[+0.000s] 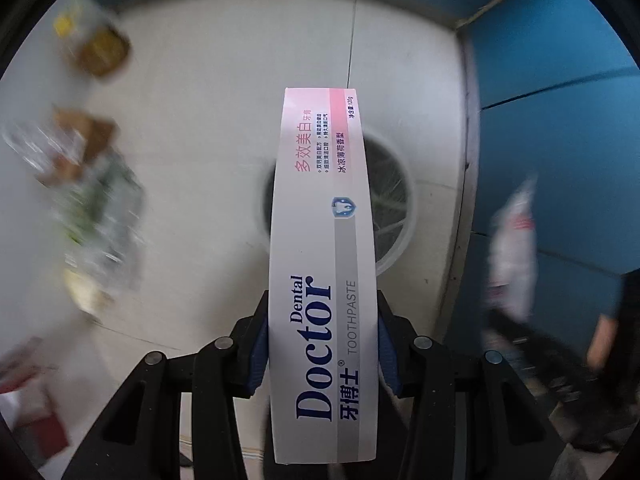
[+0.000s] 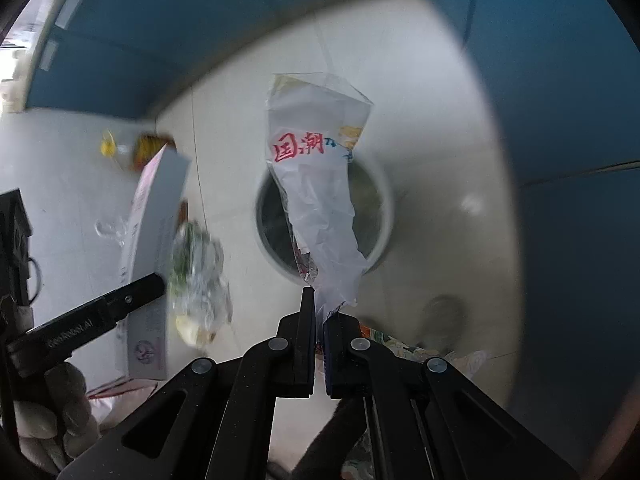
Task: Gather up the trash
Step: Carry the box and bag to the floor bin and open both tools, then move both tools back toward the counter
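My left gripper is shut on a long white Dental Doctor toothpaste box, held above the floor with its far end over a round white trash bin. The box also shows in the right wrist view, with the left gripper's finger across it. My right gripper is shut on a crumpled white wrapper with red characters, which hangs over the same bin.
Blurred litter lies on the pale tiled floor at the left: plastic wrappers, a brown packet, a clear bag with greens. Blue walls close the far and right sides. Colourful paper lies beneath my right gripper.
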Available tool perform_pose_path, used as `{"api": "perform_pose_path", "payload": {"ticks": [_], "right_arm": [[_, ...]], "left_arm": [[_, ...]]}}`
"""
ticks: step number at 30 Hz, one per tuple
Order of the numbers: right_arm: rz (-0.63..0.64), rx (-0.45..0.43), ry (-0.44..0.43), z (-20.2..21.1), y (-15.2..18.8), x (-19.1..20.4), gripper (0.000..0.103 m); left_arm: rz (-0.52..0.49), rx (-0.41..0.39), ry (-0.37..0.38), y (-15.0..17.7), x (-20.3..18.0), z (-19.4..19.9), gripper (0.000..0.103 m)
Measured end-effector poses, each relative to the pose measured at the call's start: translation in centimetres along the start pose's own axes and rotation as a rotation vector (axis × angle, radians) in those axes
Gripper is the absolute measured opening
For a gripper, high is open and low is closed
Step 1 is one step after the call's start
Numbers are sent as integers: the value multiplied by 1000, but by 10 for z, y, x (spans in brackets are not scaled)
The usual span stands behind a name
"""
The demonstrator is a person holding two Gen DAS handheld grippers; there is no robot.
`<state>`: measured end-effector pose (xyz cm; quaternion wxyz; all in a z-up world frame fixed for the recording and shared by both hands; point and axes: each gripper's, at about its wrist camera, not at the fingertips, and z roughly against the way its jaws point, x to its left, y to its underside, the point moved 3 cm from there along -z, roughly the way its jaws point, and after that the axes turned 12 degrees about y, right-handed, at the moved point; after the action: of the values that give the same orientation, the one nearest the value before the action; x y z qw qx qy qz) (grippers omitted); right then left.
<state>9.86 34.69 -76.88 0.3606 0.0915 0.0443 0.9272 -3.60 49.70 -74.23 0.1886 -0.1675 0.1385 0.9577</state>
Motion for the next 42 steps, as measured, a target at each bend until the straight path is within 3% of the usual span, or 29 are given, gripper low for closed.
{"api": "perform_pose_path", "payload": {"ticks": [4, 9, 10, 11, 12, 13, 14, 15, 18, 19, 21, 23, 27, 33, 42], "right_arm": [[19, 136, -16, -103, -17, -8, 3], [12, 238, -35, -179, -35, -24, 4], [17, 241, -23, -188, -40, -26, 5], [31, 242, -7, -193, -44, -26, 11], [33, 237, 9, -197, -45, -26, 28], [31, 229, 20, -198, -49, -26, 39], [27, 218, 17, -198, -56, -13, 58], [22, 208, 11, -191, -58, -11, 63], [11, 166, 26, -167, -65, -12, 64], [11, 139, 55, -156, -67, -14, 66], [32, 78, 118, -130, -70, -11, 84], [60, 18, 193, -102, -70, -9, 94], [116, -97, 296, -38, -57, 5, 102], [156, -229, 360, 78, -24, 33, 102], [174, -353, 347, 252, 43, 68, 102]], "left_arm": [[71, 91, 115, -22, 33, -77, 42], [94, 151, 138, -31, 49, -131, 45], [96, 151, 127, -32, 51, -134, 58], [98, 149, 127, -32, 53, -136, 69], [95, 143, 124, -32, 54, -136, 91], [89, 132, 111, -32, 54, -133, 97], [80, 110, 94, -32, 55, -128, 97], [70, 94, 79, -32, 54, -121, 97], [49, 35, -1, -31, 57, -98, 97], [35, 4, -49, -29, 58, -86, 97], [12, -57, -128, -27, 56, -67, 97], [-10, -101, -188, -22, 53, -47, 97], [-47, -193, -264, -3, 39, 8, 100], [-73, -286, -247, 38, 3, 103, 103], [-112, -371, -184, 112, -58, 233, 103]]}}
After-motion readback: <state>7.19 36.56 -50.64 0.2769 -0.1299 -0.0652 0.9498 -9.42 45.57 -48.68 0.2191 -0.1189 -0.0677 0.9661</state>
